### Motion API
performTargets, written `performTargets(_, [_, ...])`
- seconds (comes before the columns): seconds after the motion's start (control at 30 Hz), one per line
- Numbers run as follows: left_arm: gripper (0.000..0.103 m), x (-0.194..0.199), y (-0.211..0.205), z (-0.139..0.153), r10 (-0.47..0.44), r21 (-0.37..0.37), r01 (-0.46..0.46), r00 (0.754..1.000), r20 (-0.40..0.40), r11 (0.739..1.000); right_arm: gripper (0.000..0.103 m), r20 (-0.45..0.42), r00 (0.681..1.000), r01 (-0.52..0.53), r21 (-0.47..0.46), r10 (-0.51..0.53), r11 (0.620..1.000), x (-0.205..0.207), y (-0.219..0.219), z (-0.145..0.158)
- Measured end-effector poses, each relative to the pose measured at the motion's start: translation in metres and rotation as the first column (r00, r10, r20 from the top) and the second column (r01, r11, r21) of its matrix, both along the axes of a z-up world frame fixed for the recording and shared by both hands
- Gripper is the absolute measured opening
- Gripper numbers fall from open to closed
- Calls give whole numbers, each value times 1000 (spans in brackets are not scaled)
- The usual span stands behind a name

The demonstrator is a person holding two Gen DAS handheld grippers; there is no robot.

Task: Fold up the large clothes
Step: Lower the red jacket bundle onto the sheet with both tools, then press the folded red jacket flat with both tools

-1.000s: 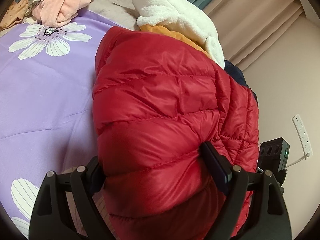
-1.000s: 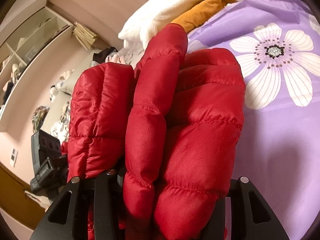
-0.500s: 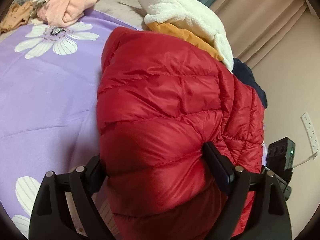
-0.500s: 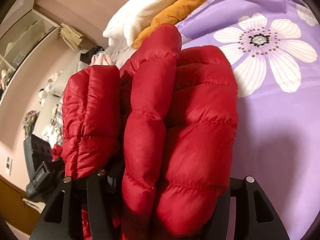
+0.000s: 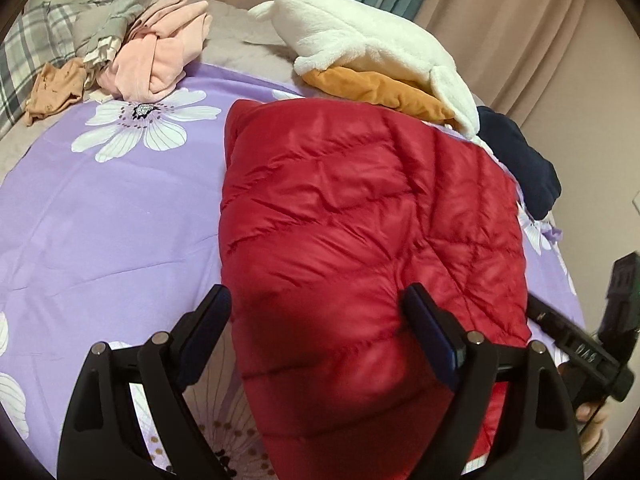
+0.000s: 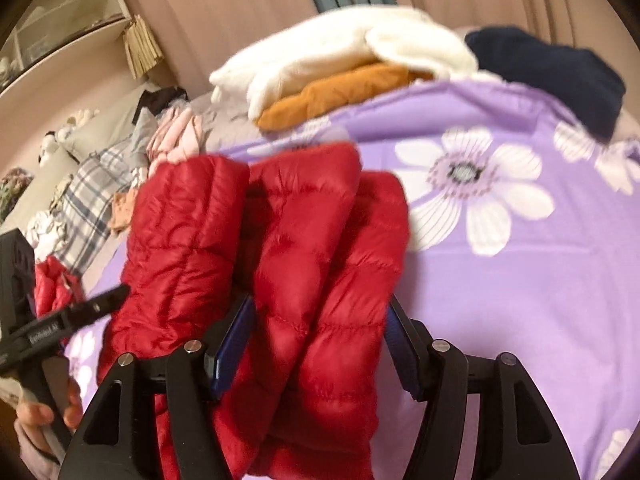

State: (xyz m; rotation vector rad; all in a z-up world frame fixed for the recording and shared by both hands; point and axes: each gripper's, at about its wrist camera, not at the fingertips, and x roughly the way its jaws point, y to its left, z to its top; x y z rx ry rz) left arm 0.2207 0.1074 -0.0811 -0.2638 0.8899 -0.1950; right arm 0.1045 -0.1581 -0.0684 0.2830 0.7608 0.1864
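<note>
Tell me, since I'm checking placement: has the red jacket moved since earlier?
Yes. The red jacket now sits lower against the white fleece, toward the sheet.

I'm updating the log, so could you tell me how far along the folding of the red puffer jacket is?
Done, it seems: the red puffer jacket is already doubled into thick layers. In hand: the left gripper and right gripper each straddle a bundle of it above the purple floral sheet. Left: laying it flat and letting go; the pink clothes look unfolded.
</note>
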Motion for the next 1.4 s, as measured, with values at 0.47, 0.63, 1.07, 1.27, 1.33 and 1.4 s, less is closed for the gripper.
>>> performTargets(0.47, [81, -17, -16, -3, -44, 55, 44, 999, -3, 998, 60, 142, 982, -122, -37, 126, 992, -3, 29, 22])
performTargets(0.63, [81, -18, -22, -7, -59, 82, 59, 998, -1, 995, 49, 130, 978, -158, -55, 164, 986, 14, 45, 16])
performTargets(1.07, [81, -12, -27, -20, -71, 89, 72, 997, -21, 993, 49, -6, 988, -156, 26, 156, 987, 36, 35, -27])
performTargets(1.27, [81, -11, -28, -23, -68, 92, 70, 997, -28, 993, 49, -24, 988, -152, 31, 152, 988, 41, 36, -33])
performTargets(1.33, [83, -10, -28, -24, -67, 95, 70, 997, -30, 993, 49, -31, 988, -148, 36, 149, 988, 41, 35, -34])
performTargets(1.4, [83, -10, -28, -24, -65, 91, 68, 997, -35, 994, 49, -42, 989, -139, 46, 141, 989, 41, 34, -32])
